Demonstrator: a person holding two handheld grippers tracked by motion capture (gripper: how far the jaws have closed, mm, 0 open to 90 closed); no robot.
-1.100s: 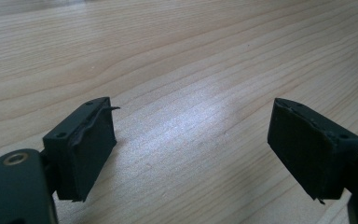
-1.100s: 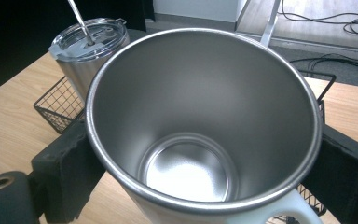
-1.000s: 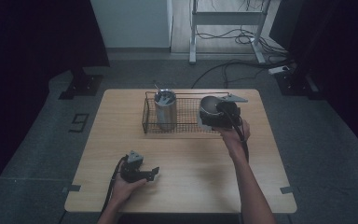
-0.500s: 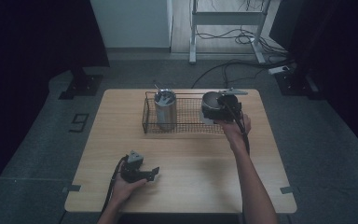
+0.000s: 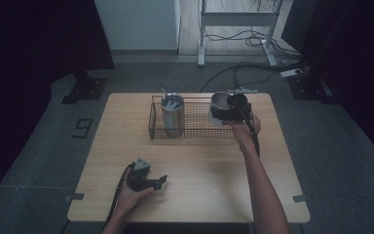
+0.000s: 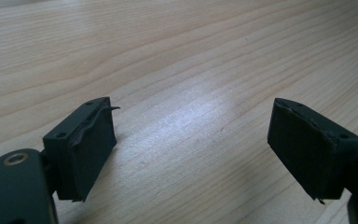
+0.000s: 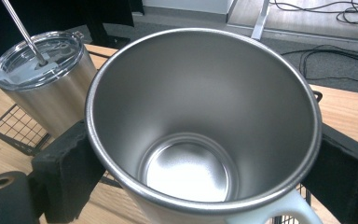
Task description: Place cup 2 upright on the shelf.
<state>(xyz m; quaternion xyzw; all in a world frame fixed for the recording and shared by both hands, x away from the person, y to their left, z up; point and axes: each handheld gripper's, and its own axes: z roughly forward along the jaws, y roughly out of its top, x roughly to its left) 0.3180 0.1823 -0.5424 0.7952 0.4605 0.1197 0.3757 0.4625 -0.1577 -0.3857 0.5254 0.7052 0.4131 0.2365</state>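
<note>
- Wooden counter (image 5: 195,161) spreads pale under a dim room; at its near left the left hand-held gripper (image 5: 161,183) rests low on the boards, jaws standing apart with only bare wood between them, nothing held.
- Left of centre, a lidded steel tumbler (image 5: 172,114) with a straw stands upright at the left end of the black wire basket (image 5: 157,132), which sits along the far part of the counter.
- At the right end of the basket, the right hand-held gripper (image 5: 219,108) has its pads pressed on opposite sides of an open steel mug (image 7: 200,135); the mug is upright, mouth up, its pale handle (image 7: 286,212) turned toward the gripper's camera.
- Judged from this, the mug's vertical axis and the basket wall below it govern the coming move; the tumbler lies to the mug's left, well apart in the high view; open counter lies in front of the basket; the right hand alone is within reach.
</note>
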